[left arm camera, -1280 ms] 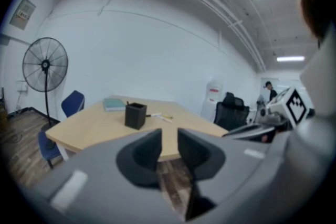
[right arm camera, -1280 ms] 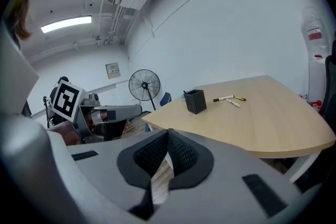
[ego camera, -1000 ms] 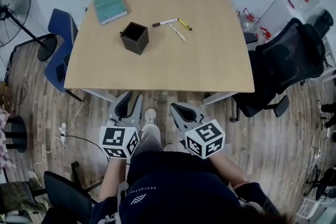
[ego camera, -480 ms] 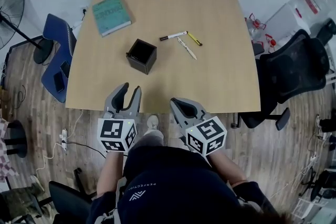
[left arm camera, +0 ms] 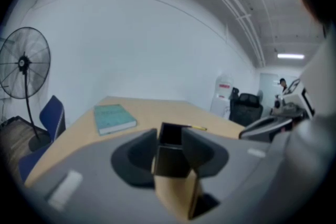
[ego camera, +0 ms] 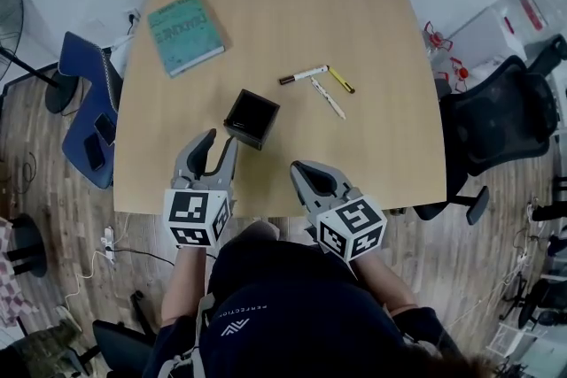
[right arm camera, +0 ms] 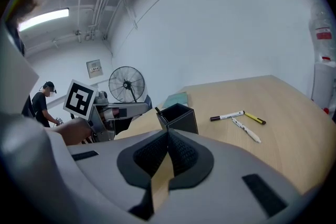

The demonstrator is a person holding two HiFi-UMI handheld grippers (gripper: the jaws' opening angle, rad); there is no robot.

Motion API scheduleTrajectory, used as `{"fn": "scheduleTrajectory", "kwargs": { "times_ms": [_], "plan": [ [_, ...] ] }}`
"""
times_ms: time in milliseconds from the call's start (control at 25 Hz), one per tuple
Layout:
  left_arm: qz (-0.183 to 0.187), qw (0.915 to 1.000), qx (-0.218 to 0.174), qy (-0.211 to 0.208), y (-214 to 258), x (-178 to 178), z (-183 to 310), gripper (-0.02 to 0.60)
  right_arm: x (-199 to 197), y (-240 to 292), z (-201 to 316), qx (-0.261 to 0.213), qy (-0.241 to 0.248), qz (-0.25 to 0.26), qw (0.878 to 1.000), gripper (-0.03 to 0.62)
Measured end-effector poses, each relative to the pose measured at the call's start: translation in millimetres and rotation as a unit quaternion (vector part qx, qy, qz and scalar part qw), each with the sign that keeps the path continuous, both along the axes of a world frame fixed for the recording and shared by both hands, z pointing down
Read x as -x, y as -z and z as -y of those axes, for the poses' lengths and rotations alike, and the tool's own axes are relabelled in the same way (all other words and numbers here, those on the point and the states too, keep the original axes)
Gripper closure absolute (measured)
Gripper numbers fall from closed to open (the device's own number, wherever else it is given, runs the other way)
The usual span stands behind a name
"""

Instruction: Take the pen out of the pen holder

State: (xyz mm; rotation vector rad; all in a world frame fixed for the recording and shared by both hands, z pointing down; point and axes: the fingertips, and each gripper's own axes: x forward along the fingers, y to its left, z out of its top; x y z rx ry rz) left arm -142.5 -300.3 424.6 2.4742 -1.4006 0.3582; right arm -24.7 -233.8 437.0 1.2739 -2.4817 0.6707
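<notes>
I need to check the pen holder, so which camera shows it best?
The head view: it shows the pen holder whole, open top included. The right gripper view shows it side-on; the left gripper view, partly behind the jaws.

I look down on a table [ego camera: 266, 4]. The pen holder [ego camera: 252, 119] stands on it near the front edge, left of centre, with a pen [right arm camera: 157, 110] in its left corner. A book [ego camera: 185, 34] lies behind it, toward the far left corner. Right of and behind the holder three more pens lie close together: the leftmost pen [ego camera: 304, 74], the rightmost pen [ego camera: 342, 81], and the front pen [ego camera: 328, 98] before them. A chair [ego camera: 89, 111] stands left of the table, another seat [ego camera: 500, 115] right of it. A fan [left arm camera: 23, 63] stands farther left.
</notes>
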Motion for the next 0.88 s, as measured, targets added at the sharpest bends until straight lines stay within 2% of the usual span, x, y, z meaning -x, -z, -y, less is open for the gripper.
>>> {"fn": "scheduleTrajectory", "kwargs": {
  "times_ms": [440,760,880],
  "plan": [
    [0.004,0.9982,0.027,-0.053,-20.5,-12.4,31.3,0.433,-2.0,-20.2,41.3,0.026,-0.023,-0.021,0.999,0.591],
    [0.024,0.9977,0.041,-0.048,-27.7,-16.4,37.0,0.467,-4.0,-24.4,60.3,0.035,0.003,-0.014,0.999,0.591],
    [0.036,0.9978,0.043,-0.035,-28.1,-14.8,37.9,0.501,-3.8,-24.2,63.3,0.038,0.021,-0.011,0.999,0.591]
  ]
}}
